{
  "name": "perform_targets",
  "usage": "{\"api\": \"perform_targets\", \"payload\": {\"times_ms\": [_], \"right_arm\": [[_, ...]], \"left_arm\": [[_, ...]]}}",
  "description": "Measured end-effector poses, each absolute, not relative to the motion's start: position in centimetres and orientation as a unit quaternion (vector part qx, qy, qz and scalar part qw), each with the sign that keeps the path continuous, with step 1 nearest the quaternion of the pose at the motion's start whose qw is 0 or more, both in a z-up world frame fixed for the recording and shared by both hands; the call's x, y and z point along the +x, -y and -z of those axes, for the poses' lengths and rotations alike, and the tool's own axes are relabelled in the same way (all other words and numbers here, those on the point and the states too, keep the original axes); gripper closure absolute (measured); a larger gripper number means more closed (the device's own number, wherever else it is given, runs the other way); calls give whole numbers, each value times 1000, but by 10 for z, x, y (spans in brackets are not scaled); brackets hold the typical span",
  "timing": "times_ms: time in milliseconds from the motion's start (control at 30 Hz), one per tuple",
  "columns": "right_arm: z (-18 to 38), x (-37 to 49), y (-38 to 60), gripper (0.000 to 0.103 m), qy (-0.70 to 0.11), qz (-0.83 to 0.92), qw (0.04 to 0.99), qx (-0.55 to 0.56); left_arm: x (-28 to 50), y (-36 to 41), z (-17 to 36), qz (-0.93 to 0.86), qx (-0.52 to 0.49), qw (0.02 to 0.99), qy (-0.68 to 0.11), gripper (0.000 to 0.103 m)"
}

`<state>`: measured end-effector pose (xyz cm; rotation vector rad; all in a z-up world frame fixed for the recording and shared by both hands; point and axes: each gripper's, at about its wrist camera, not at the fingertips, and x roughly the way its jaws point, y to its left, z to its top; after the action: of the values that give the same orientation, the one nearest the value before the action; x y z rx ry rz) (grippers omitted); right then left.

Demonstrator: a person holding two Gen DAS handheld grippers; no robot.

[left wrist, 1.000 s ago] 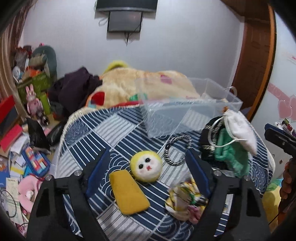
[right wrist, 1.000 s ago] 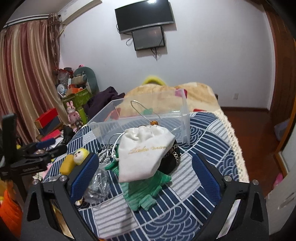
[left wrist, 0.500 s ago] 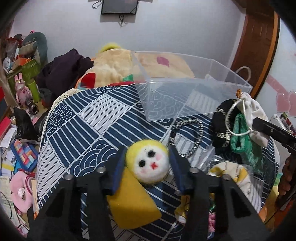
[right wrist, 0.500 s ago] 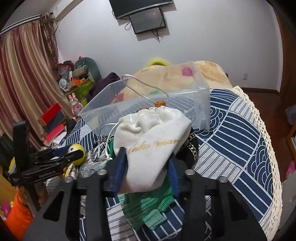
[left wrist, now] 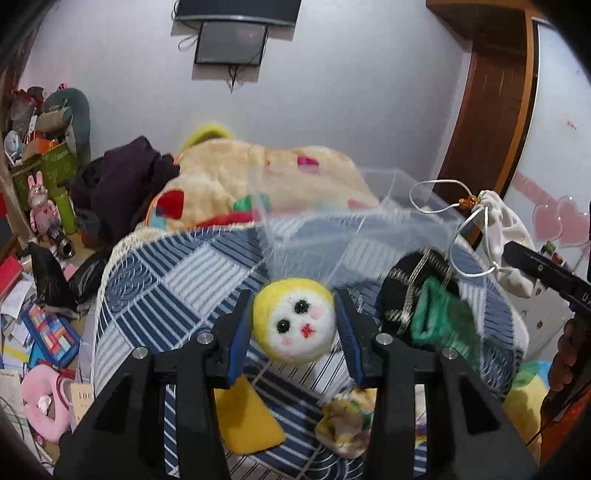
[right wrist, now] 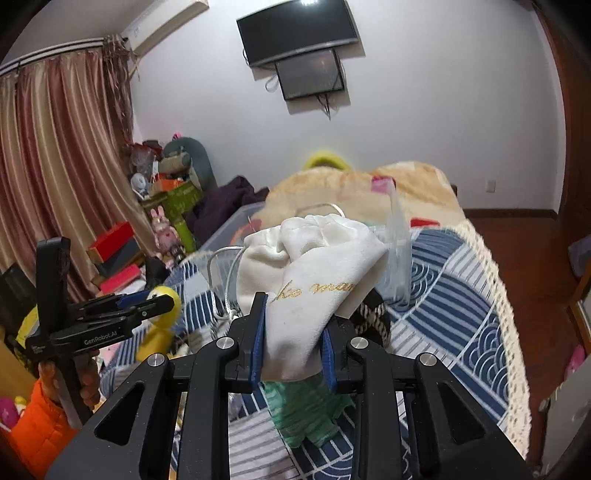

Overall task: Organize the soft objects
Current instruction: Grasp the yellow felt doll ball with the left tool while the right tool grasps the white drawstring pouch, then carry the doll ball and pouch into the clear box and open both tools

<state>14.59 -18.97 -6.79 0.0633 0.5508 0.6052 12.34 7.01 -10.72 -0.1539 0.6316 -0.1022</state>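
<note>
My left gripper (left wrist: 293,325) is shut on a round yellow-and-white felt doll head (left wrist: 293,325) and holds it above the blue patterned bedspread (left wrist: 155,295). My right gripper (right wrist: 293,332) is shut on a white drawstring pouch (right wrist: 310,273) with gold lettering, lifted off the bed; the pouch also shows in the left wrist view (left wrist: 506,236). A clear plastic bin (left wrist: 332,229) stands beyond both on the bed. A green knit item (left wrist: 439,317), a black item with gold trim (left wrist: 402,288), a yellow pad (left wrist: 247,417) and a floral cloth (left wrist: 347,424) lie on the bedspread.
A beige blanket (left wrist: 258,173) and dark clothes (left wrist: 125,181) lie behind the bin. The floor at left holds boxes, toys and papers (left wrist: 48,332). A TV (right wrist: 299,33) hangs on the wall. The bed's lace edge (right wrist: 506,325) drops to a wooden floor at right.
Both grippers closed on their objects and lifted them: the left took the doll head off the bedspread, the right raised the white pouch off the green knit item.
</note>
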Motion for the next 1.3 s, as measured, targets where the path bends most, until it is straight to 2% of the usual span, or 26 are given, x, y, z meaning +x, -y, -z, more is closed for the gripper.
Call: {"api": "perform_targets", "payload": {"times_ms": [267,500,733,933,1167,1300], "right_arm": [[38,159,185,80,-215,-288,933,29],[27,190,170,80,-209,-284,936,14],[43,231,149,80,-250,-277,928,-12],[70,258,133,80,-317,-276,907,-24],[89,268,123,80,-364,-264,892,-48],[85,270,124,79,-365,-263,891,-59]], "left_arm": [[146,-68,66,41,-79,961,-264,59],[190,-63,60,39,-70,957,-280,59],[236,-55,75,39,-43,943,-329,59],[267,-54,96,43,-53,925,-374,59],[285,-42,110,39,-25,919,-393,59],[284,-41,115,38,-21,916,-400,57]]}}
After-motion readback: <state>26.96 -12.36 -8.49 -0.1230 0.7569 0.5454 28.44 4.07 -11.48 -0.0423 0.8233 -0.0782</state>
